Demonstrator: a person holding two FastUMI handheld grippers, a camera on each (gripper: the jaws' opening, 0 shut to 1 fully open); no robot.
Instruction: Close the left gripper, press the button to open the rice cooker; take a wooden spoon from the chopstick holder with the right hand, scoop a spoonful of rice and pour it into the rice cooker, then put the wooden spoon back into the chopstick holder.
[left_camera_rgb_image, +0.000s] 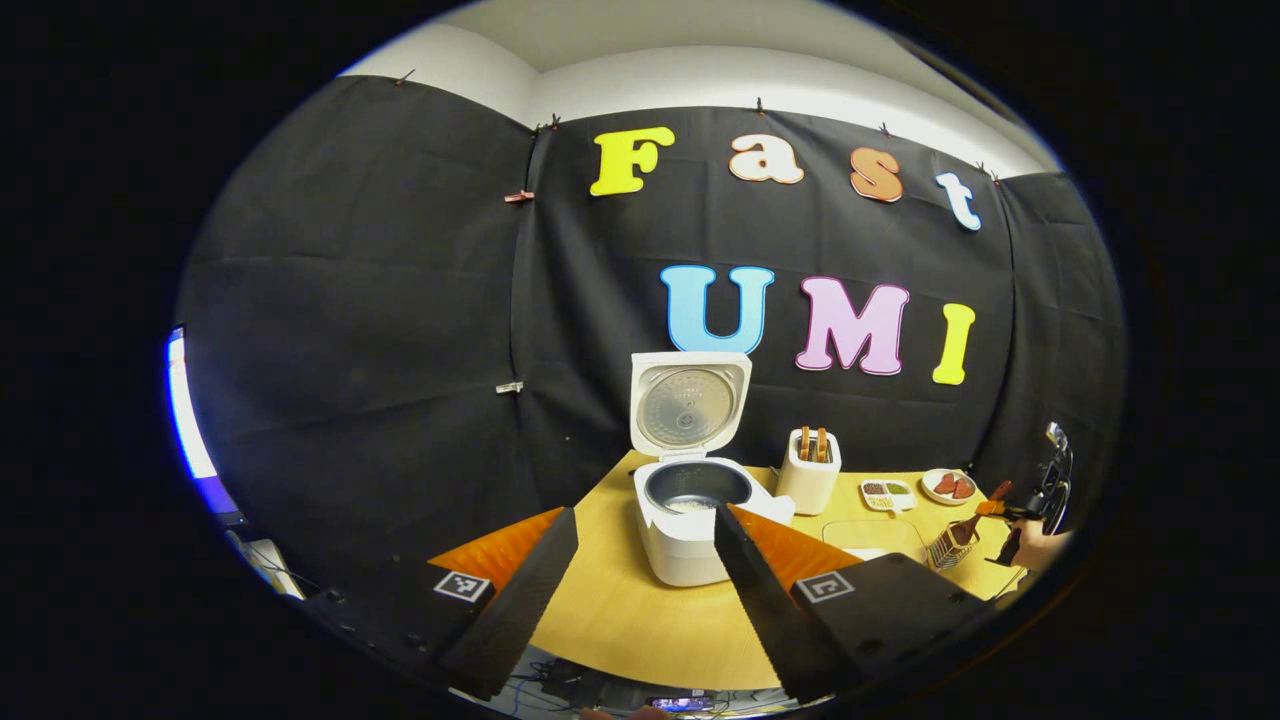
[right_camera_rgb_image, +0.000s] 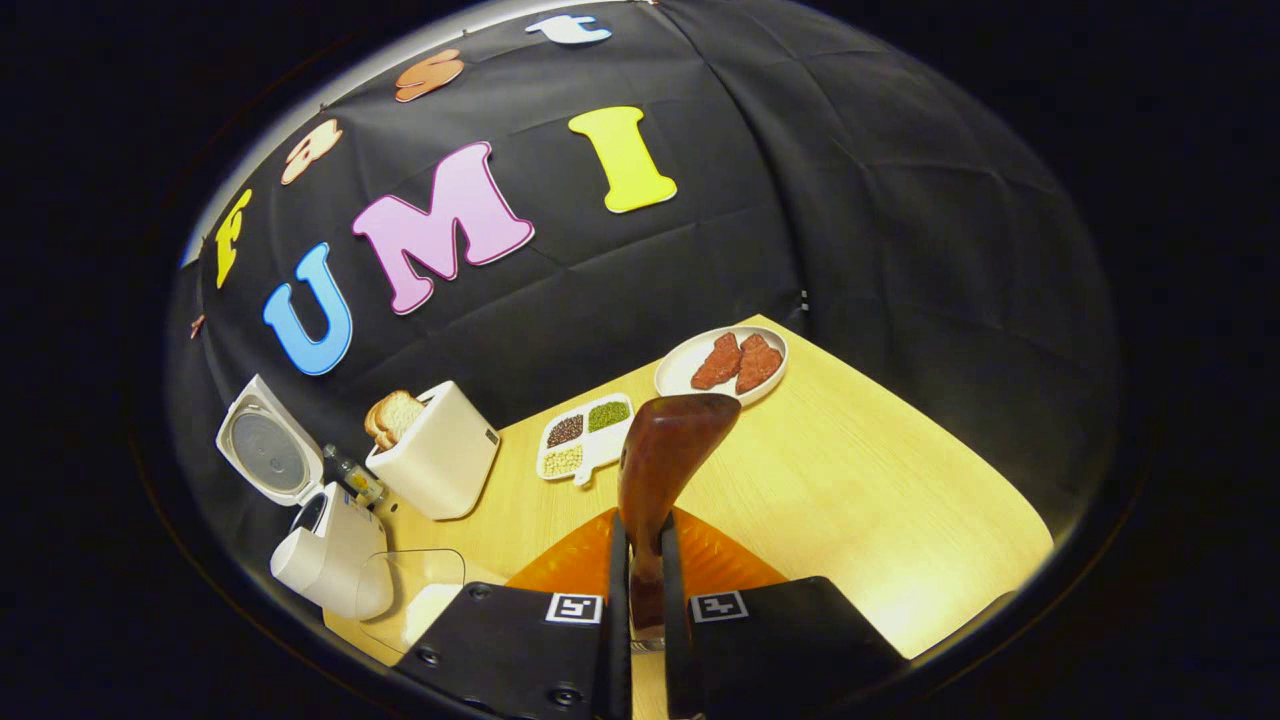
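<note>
1. My left gripper (left_camera_rgb_image: 640, 560) hangs above the near edge of the tabletop (left_camera_rgb_image: 620, 610), its fingers (left_camera_rgb_image: 520, 590) spread wide apart and holding nothing.
2. Between those fingers, farther off, I see the rice cooker (left_camera_rgb_image: 690, 520) standing on the tabletop with its lid (left_camera_rgb_image: 688, 402) raised upright at the back.
3. The inner pot (left_camera_rgb_image: 697, 486) is dark, with a small pale patch at its bottom.
4. Just beside the cooker, on its right in the left gripper view, stands a white toaster (left_camera_rgb_image: 809, 468) with bread slices poking out of the top.
5. Farther right lie a divided dish (left_camera_rgb_image: 887, 492) of grains and a plate (left_camera_rgb_image: 948, 486) with reddish pieces on it.
6. A wire chopstick holder (left_camera_rgb_image: 943, 548) sits near the right edge of the tabletop.
7. My right gripper (right_camera_rgb_image: 641, 560) has its fingers pressed together on the handle of the wooden spoon (right_camera_rgb_image: 660, 470), which sticks forward and up with its bowl at the top.
8. In the left gripper view that gripper (left_camera_rgb_image: 1040, 495) and the hand (left_camera_rgb_image: 1040, 545) holding it are at the far right, the spoon (left_camera_rgb_image: 975, 515) slanting down toward the chopstick holder; I cannot tell whether it touches it.
9. In the right gripper view a clear container (right_camera_rgb_image: 410, 590) lies on the tabletop just beside the cooker (right_camera_rgb_image: 330, 550).
</note>
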